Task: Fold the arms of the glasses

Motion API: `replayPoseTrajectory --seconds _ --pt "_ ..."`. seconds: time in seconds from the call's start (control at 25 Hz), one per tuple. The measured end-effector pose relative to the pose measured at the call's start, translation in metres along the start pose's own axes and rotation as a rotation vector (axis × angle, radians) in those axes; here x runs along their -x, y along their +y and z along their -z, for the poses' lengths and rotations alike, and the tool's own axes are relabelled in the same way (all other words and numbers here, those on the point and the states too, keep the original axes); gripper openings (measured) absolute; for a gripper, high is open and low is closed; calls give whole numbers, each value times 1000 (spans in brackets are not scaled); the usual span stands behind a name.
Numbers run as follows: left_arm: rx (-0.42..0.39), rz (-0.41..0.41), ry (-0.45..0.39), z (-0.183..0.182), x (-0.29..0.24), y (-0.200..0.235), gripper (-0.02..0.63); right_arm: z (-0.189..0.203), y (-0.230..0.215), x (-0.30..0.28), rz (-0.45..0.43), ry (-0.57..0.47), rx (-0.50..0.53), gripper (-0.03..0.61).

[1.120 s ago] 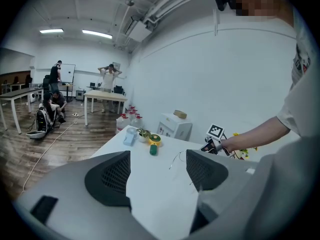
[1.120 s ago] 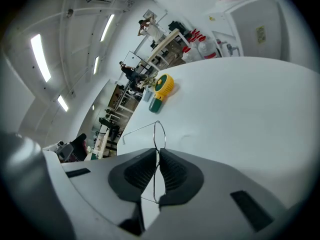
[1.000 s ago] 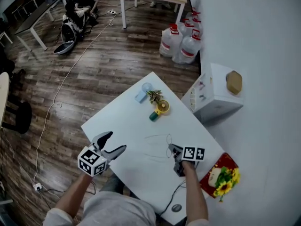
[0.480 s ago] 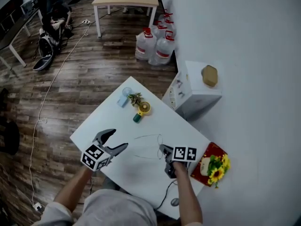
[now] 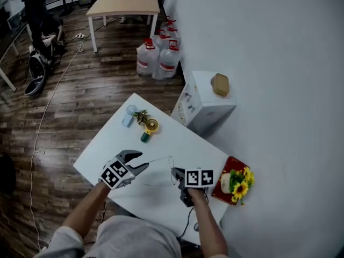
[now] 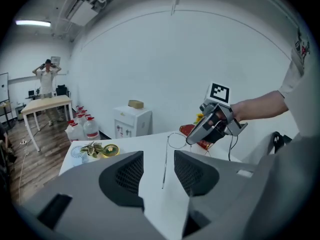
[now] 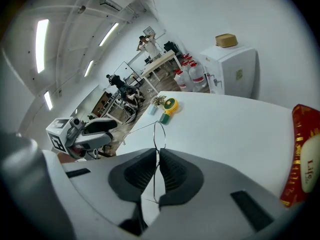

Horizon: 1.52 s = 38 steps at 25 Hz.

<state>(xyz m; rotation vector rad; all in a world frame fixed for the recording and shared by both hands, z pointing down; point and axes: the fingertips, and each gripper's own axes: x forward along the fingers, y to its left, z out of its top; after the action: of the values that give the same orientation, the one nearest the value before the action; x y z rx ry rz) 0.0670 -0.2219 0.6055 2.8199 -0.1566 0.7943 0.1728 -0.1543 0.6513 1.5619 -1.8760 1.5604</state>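
Right gripper [image 7: 157, 156]: fingers [image 7: 176, 176] pinching the glasses [image 7: 159, 133] by the wire rim.
Left gripper [image 6: 158, 160]: fingers [image 6: 127, 171] half-spread, just been closing — one glasses arm [image 6: 164, 168] between them, untouched.
Glasses: held over the desk [image 5: 177, 138], arm reaching toward 9 o'clock in the head view.

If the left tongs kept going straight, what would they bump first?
Probably the glasses' thin arm, already between the left tongs, which have just been closing. Beyond it, the right tongs.

My left gripper [image 5: 143, 160] is left of the thin wire-framed glasses [image 6: 164, 164], my right gripper [image 5: 175, 171] right of them, over the white rectangular table [image 5: 107, 144]; the red flower-topped box [image 5: 232, 180] lies farther right.
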Motion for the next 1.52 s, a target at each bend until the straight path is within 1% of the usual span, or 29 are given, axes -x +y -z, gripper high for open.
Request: replayPoseTrajectory --seconds 0.12,0.2,0.28,0.32,0.36,0.48,0.56,0.64,0.76,1.08,1.28,1.4,1.52 --pt "-64 47 73 2 -9 -12 169 2 5 5 1 -15 1 26" --pt "-110 51 113 4 -12 -16 156 3 9 7 3 -21 -1 26" --pt "-147 36 136 5 -14 -15 94 5 10 9 6 -26 -4 26" --pt "-154 31 142 5 -15 -15 42 5 9 10 9 -28 -5 26" --pt "-153 32 145 4 -15 -15 26 6 9 11 13 -31 -5 26" --pt "-129 57 162 5 -18 -19 28 5 8 13 16 -34 -3 26" --pt "-125 75 190 8 -19 -23 65 5 10 14 17 -33 -2 26" --pt "-127 92 210 11 -21 -26 77 5 12 14 19 -35 -4 26" --pt "-126 109 215 13 -25 -31 58 4 11 15 20 -40 -7 26" --pt "-116 156 236 17 -29 -48 48 3 14 17 25 -60 -14 26" --pt "-127 190 275 22 -34 -63 48 6 22 18 7 -78 -13 25" --pt "-155 158 291 18 -35 -63 41 6 25 18 10 -87 -7 25" --pt "-151 102 297 10 -36 -59 32 4 25 19 23 -109 -12 23"
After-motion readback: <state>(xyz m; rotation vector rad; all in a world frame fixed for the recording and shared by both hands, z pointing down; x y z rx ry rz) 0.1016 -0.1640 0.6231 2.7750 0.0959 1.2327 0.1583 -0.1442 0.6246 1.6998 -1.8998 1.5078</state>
